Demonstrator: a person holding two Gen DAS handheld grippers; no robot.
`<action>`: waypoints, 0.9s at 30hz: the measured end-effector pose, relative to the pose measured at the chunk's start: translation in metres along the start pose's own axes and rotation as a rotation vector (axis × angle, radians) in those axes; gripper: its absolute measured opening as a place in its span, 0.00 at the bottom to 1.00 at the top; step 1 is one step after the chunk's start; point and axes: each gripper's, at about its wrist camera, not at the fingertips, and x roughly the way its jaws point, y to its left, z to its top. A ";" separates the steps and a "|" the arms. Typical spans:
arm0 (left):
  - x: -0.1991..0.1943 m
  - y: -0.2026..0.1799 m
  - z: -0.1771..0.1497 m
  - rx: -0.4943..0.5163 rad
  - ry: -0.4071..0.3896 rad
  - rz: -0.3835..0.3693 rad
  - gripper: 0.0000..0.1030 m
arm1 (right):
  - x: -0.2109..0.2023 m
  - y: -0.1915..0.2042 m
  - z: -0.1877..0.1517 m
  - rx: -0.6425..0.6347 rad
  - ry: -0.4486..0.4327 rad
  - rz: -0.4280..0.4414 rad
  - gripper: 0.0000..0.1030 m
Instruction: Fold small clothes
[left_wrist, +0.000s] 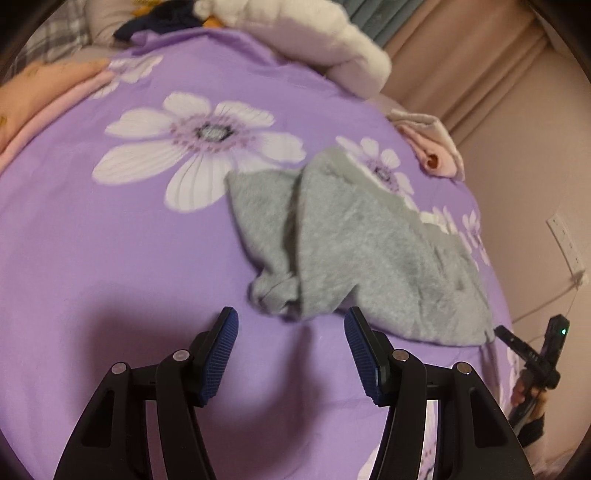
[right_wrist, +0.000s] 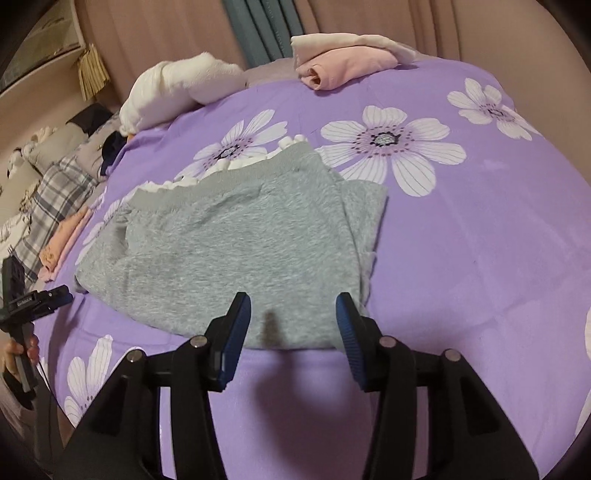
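A small grey fleece garment lies partly folded on the purple flowered bedspread. It has a ribbed hem and a white frilled edge. In the left wrist view my left gripper is open and empty, just short of the garment's bunched near corner. In the right wrist view the garment fills the centre, and my right gripper is open and empty, its fingertips over the near edge. The right gripper also shows in the left wrist view, and the left gripper shows in the right wrist view.
Folded pink clothes sit at the bed's far edge. A white fluffy item lies by the curtains. More pink folded clothes and a plaid cloth lie at the far side. A wall socket is beside the bed.
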 end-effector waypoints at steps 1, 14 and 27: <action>0.002 -0.009 0.000 0.041 -0.012 0.011 0.57 | -0.001 -0.002 -0.001 0.002 -0.001 -0.003 0.46; 0.032 -0.026 0.010 0.340 0.041 0.174 0.31 | 0.014 -0.014 -0.013 0.016 0.056 -0.011 0.45; 0.030 -0.041 0.016 0.547 0.065 0.322 0.13 | -0.010 -0.006 0.015 -0.103 0.057 -0.096 0.11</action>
